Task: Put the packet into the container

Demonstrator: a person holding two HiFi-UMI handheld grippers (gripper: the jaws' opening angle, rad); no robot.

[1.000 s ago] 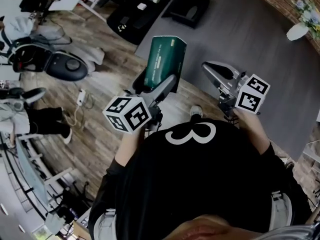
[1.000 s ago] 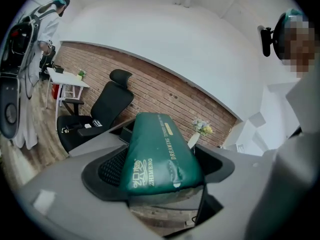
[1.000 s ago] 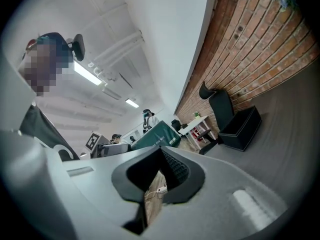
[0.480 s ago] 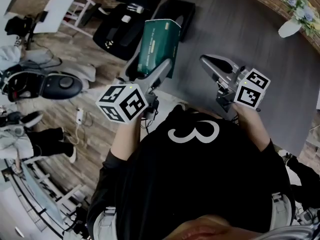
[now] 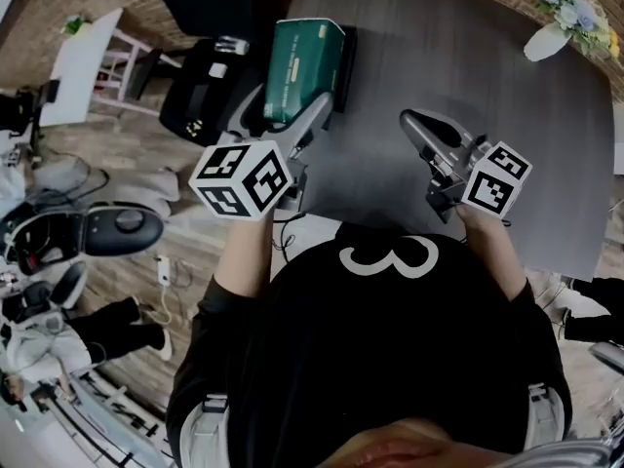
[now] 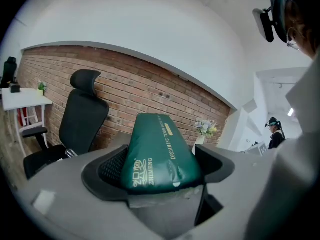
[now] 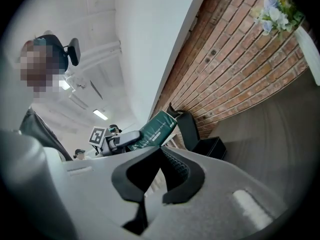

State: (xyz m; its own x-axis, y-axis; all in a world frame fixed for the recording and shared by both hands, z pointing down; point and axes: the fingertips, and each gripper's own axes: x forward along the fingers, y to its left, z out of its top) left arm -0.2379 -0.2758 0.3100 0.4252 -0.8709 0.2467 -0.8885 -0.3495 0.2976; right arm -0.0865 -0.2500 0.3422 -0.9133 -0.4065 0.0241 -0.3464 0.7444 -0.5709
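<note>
A dark green tissue packet [image 5: 302, 66] with gold print stands between the jaws of my left gripper [image 5: 283, 115], which is shut on its lower end. In the left gripper view the packet [image 6: 156, 154] fills the gap between both black pads [image 6: 112, 169]. It hangs over the far left corner of the grey table [image 5: 468, 76], above a black container [image 5: 344, 52] that it mostly hides. The right gripper view shows that container [image 7: 212, 146] by the brick wall. My right gripper [image 5: 414, 123] hovers over the table's middle, shut and empty, its tips touching [image 7: 160, 151].
A white vase of flowers [image 5: 561, 13] stands at the table's far right corner. A black office chair [image 6: 82, 109] is beyond the table's left end. Black bags [image 5: 200, 86], a white side table [image 5: 83, 66] and cables lie on the wooden floor to the left.
My left gripper has carried the packet forward from over the floor to over the table's far left corner, above the container. The right gripper has hardly moved.
</note>
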